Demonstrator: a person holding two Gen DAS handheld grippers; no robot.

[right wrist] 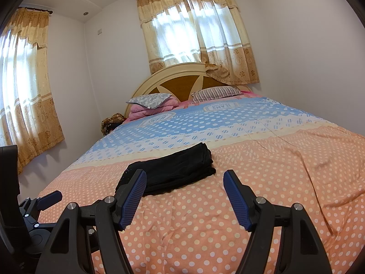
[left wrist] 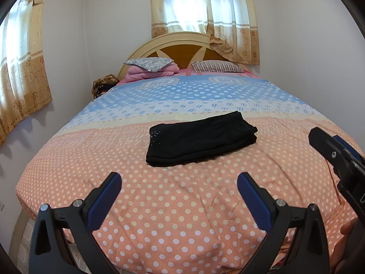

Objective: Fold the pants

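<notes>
Left wrist view: our pants lie folded straight ahead, long axis crosswise; left gripper and right gripper both gape wide, empty.

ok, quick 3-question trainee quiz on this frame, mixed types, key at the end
1. True or false: the black pants lie folded on the bedspread.
2. Which gripper grips fabric? A) left B) right C) neither
3. Fill in: the pants rest on the ___ polka-dot band of the bedspread.

Key: 1 true. 2 C: left gripper and right gripper are both open and apart from the pants. 3 orange.
</notes>
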